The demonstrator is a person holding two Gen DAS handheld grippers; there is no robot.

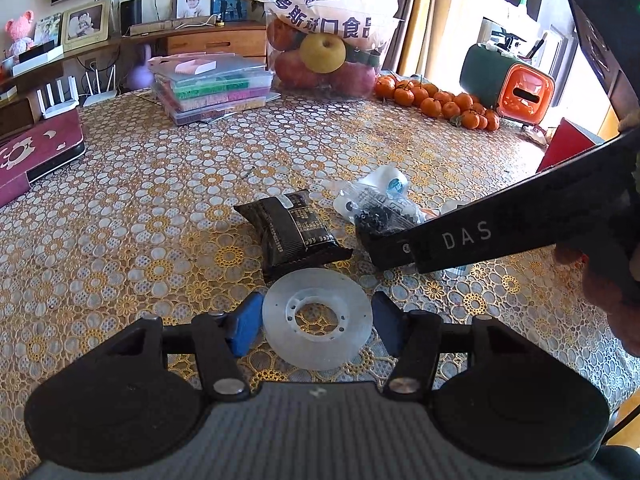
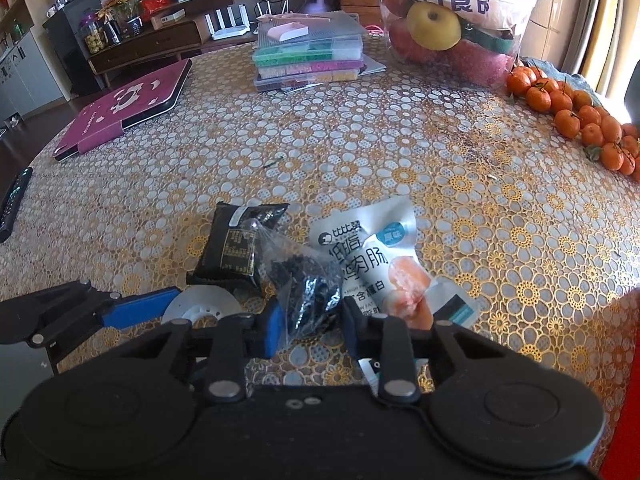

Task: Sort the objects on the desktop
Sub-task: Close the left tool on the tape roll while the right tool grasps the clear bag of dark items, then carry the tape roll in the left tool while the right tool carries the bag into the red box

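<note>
Clear tape spool (image 1: 318, 320) between left gripper's (image 1: 316, 322) parted pads; right gripper (image 2: 310, 326) pinching bag of black beads (image 2: 308, 292).

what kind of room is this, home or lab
Most likely a home living or dining room: a lace-patterned tablecloth, framed family photos on a wooden sideboard, and a bag of fruit beside loose tangerines.

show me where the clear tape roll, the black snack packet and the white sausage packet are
clear tape roll (image 1: 320, 302), left wrist view, on its flat upper face.
black snack packet (image 1: 294, 228), left wrist view, middle of the wrapper.
white sausage packet (image 2: 372, 248), right wrist view, on its printed front.
</note>
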